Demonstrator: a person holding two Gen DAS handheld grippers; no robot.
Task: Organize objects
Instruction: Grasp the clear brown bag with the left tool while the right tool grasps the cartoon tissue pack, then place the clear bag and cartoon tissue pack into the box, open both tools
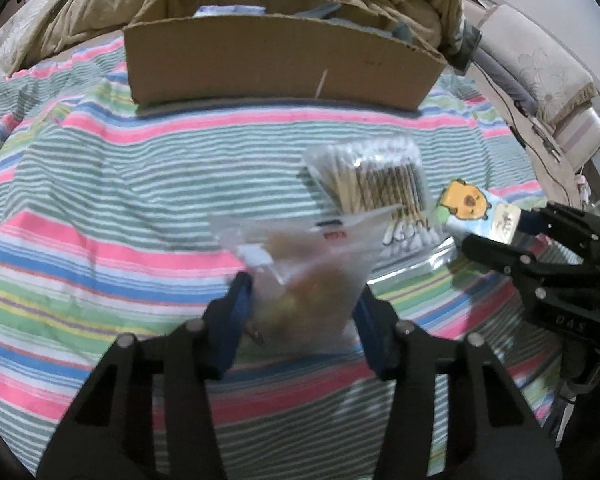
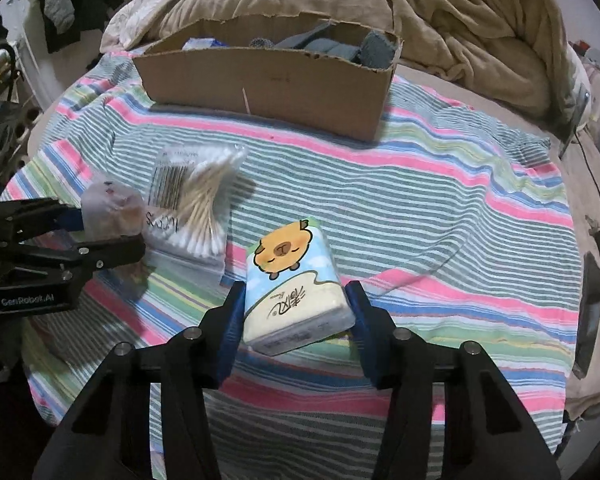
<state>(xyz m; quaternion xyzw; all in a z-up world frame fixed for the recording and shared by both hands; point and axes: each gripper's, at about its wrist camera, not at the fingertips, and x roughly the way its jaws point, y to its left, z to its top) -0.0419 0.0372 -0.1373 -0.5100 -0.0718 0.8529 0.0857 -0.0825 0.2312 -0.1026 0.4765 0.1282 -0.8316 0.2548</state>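
Observation:
My left gripper (image 1: 302, 300) is shut on a clear plastic bag (image 1: 300, 268) with yellowish and reddish contents, held above the striped cloth; the bag also shows in the right wrist view (image 2: 110, 212). My right gripper (image 2: 296, 312) is shut on a tissue pack (image 2: 292, 280) printed with an orange cartoon animal; the pack also shows in the left wrist view (image 1: 472, 208). A bag of cotton swabs (image 2: 196, 200) lies on the cloth between both grippers, also seen in the left wrist view (image 1: 372, 180). An open cardboard box (image 2: 268, 76) stands at the back.
The striped cloth (image 2: 420, 200) covers the bed. A beige blanket (image 2: 460, 12) is bunched behind the box. The box holds blue-grey items (image 2: 340, 46). A dark flat object (image 2: 590, 312) lies at the right edge. Cables (image 1: 516, 120) run at the far right.

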